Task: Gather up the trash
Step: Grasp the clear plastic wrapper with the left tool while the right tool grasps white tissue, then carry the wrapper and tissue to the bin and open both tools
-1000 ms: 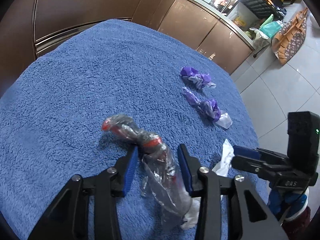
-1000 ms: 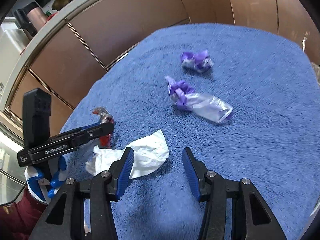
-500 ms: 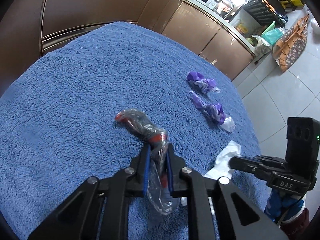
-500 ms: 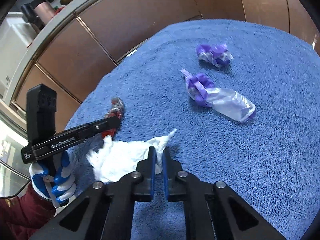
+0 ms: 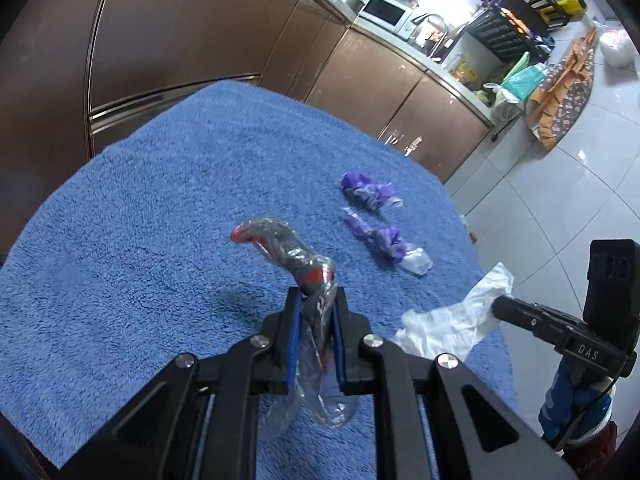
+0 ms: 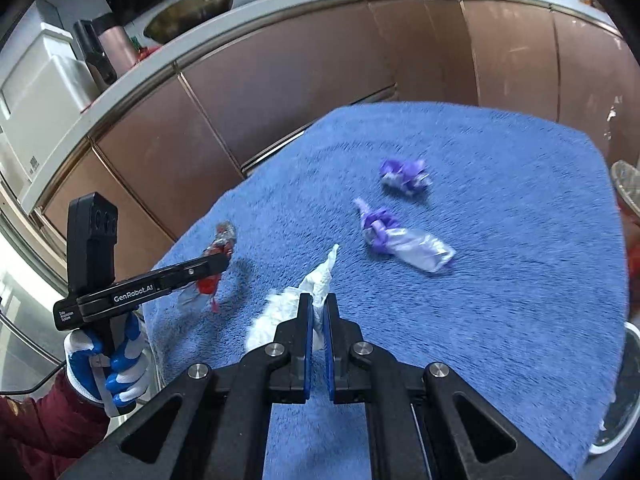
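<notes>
1. Clearly, the left tongs [image 5: 314, 300] at lower centre of the left view are pinched on a clear plastic wrapper [image 5: 288, 252] with red print; its far end curls up toward mid-frame and its loose tail hangs below the blue pads.
2. In the right view those left tongs [image 6: 218, 264] reach in from the left edge, held level by a blue-and-white gloved hand [image 6: 108, 368] at lower left, with the wrapper [image 6: 212, 276] hanging at their tip.
3. The right tongs [image 6: 316, 308] at lower centre of the right view are closed on a white tissue [image 6: 292, 304], which bunches to the left of the pads and pokes up above them.
4. Seen from the left view, the tissue [image 5: 452, 320] sits at right of frame at the tip of the right tongs [image 5: 500, 306], beside the towel's right edge.
5. Two purple wrappers lie loose on the blue towel [image 6: 520, 240] covering the bench: one [image 6: 404, 240] at mid-frame, the other [image 6: 404, 176] above it.
6. Brown cabinets [image 6: 280, 80] stand just past the towel's upper edge; bare towel spreads across the right of the right view.
</notes>
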Demonstrator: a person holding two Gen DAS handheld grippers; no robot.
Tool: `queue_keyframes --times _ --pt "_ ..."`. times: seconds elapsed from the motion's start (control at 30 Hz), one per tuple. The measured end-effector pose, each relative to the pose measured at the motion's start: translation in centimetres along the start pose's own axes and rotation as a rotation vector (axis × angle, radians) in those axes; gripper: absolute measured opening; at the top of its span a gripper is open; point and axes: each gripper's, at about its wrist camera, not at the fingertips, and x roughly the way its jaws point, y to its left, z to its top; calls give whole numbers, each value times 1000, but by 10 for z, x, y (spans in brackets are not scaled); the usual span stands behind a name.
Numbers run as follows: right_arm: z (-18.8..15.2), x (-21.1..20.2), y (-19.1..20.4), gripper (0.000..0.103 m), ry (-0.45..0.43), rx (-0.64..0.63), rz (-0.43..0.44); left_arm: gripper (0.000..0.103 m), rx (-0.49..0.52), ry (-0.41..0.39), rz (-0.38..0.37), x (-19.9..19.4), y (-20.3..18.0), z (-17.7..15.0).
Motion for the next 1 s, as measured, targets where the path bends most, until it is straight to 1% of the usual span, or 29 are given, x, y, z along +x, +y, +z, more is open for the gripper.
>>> queue_keyframes --times 0.03,0.27,0.53,0.6,0.77,1.0 --pt "-1 -2 2 5 -9 1 -6 13 7 -7 -3 -4 -3 0" --pt "-9 -61 -2 5 -136 37 -79 13 55 -56 -44 -30 -30 0" --pt "-18 -122 -15 5 -264 84 -169 13 102 -73 -99 -36 -64 2" --pt "-20 -138 -22 5 -304 104 -198 13 120 -71 -112 -35 -75 4" --pt "-23 -164 -36 5 -373 149 -279 13 181 -51 -148 -21 -109 13" --pt "-35 -200 -78 5 -443 250 -395 13 283 2 -223 17 -174 27"
